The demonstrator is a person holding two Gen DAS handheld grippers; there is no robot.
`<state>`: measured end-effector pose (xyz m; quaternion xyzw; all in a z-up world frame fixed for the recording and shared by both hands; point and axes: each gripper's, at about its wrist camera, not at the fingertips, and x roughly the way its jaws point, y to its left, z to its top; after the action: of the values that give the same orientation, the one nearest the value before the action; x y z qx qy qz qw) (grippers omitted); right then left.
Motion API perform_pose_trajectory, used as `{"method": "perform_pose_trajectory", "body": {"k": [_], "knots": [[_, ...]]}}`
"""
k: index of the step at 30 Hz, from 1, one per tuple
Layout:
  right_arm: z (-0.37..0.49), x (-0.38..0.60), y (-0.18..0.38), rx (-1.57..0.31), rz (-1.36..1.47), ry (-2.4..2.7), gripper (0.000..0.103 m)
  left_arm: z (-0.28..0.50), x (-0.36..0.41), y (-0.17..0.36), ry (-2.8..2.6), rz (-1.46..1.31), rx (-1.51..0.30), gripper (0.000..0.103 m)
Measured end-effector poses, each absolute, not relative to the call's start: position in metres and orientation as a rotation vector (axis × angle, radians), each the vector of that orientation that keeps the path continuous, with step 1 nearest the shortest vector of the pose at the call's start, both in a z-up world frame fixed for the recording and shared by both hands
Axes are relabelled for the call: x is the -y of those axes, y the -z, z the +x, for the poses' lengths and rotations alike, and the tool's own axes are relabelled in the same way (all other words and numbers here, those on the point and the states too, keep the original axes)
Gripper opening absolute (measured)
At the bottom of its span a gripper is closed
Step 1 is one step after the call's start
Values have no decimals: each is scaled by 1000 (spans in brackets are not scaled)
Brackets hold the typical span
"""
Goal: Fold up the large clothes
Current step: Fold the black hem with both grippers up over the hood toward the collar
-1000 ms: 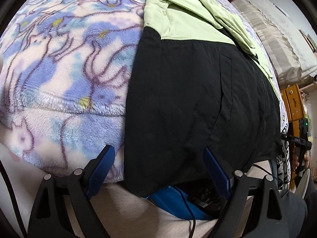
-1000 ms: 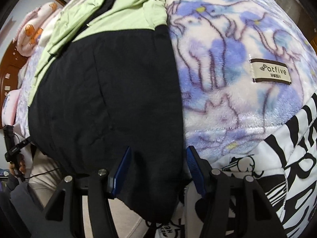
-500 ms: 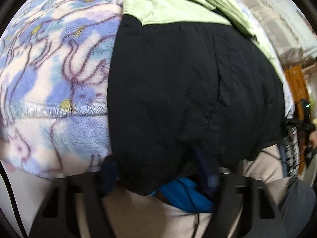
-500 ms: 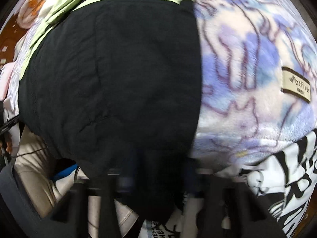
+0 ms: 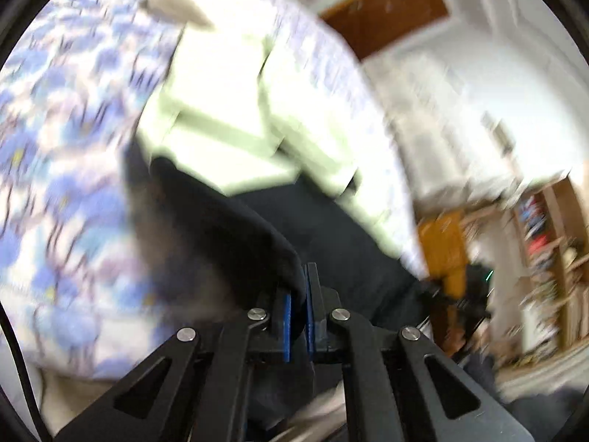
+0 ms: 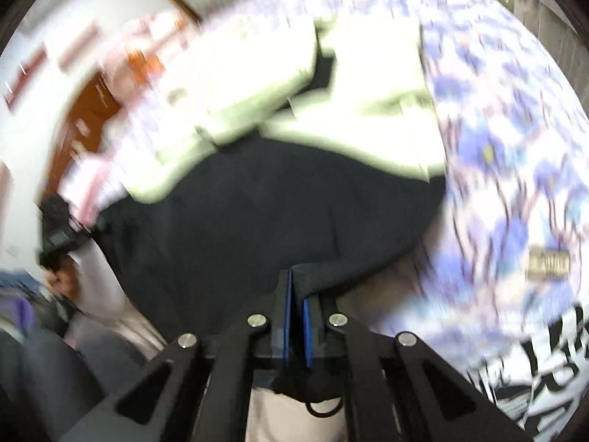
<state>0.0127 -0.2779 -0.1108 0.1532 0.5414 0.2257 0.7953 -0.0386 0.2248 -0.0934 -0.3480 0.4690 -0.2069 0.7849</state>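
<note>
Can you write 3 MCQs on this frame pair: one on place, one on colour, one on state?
1. What does the jacket lie on?
A. a bare wooden floor
B. a purple-and-white patterned blanket
C. a metal rack

2. What colours is the jacket?
A. black lower part, pale green upper part
B. all red
C. white with blue stripes

3. How does the left gripper stand?
A. wide open above the fabric
B. shut on nothing
C. shut on the jacket's black hem

Answers:
1 B, the patterned blanket shows on either side of the jacket in both wrist views.
2 A, black cloth nearest the grippers, pale green beyond it.
3 C, black fabric is pinched between the blue pads, the jaws having just closed; the right gripper clamps the hem likewise.
</note>
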Motion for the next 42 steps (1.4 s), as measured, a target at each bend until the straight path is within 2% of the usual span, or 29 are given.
{"method": "perform_pose_trajectory", "body": {"k": [6, 11, 12, 13, 14, 15, 16, 24, 30, 42], "knots": [[72, 309, 58, -938, 582, -437, 5, 26, -262, 50, 306, -870, -837, 3], [143, 329, 69, -952, 704, -246, 6, 90, -298, 68, 108, -902, -819, 4], [160, 332, 83, -993, 723, -193, 8, 100, -304, 77, 71, -891, -838, 8], [171, 336, 90, -1025, 725, -167, 14, 115, -308, 88, 21, -876, -880, 23], [179, 335, 104, -1075, 718, -134, 19, 126, -313, 98, -17, -870, -919, 32], [188, 332, 116, -1119, 701, -108, 32, 134, -316, 110, -51, -864, -953, 48], [193, 329, 123, -1135, 685, -92, 40, 134, -318, 116, -68, -860, -969, 50], [183, 334, 139, -1120, 608, -118, 40, 150, -292, 143, -17, -683, -1053, 52], [166, 323, 129, -1097, 353, -118, 40, 142, -246, 132, 97, -322, -1080, 58], [110, 283, 128, -1072, -98, -150, 40, 112, -192, 133, 163, 258, -1049, 61]]}}
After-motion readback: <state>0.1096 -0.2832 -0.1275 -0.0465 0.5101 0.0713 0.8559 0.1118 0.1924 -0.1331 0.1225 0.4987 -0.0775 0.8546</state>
